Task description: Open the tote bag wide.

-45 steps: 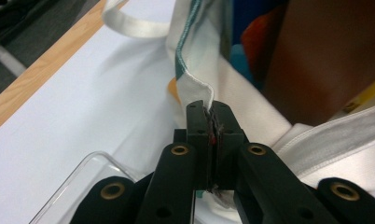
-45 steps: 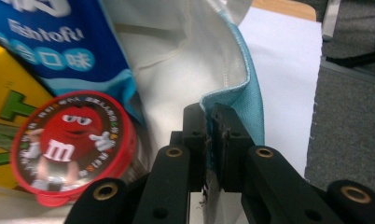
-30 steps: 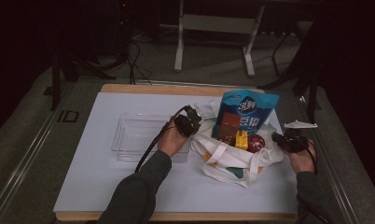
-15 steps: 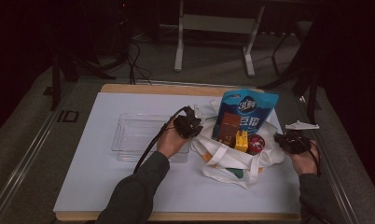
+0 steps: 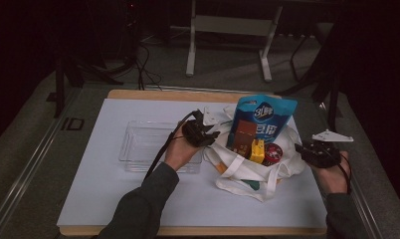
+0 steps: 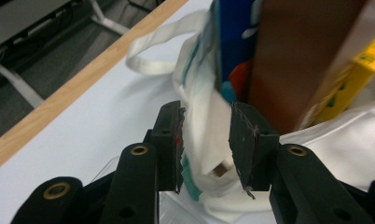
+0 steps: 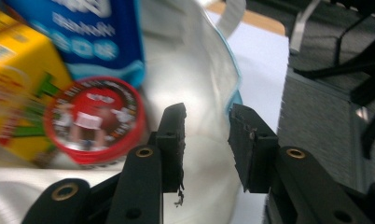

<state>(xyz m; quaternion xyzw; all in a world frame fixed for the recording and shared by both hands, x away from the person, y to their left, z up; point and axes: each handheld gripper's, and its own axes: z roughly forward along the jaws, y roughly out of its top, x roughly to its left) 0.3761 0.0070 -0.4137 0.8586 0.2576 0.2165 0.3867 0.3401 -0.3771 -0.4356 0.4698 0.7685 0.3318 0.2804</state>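
I am letting go of the white cloth tote bag (image 5: pixel 252 172) at centre right of the high view. My left gripper (image 6: pixel 206 140) and right gripper (image 7: pixel 206 140) have just been opening; the cloth lies loose between the jaws. Next I must reach for the groceries inside.

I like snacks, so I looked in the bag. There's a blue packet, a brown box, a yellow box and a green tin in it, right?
Nearly. The tin is red, not green, as the right gripper view shows. The blue packet, brown box and yellow box do sit in the bag.
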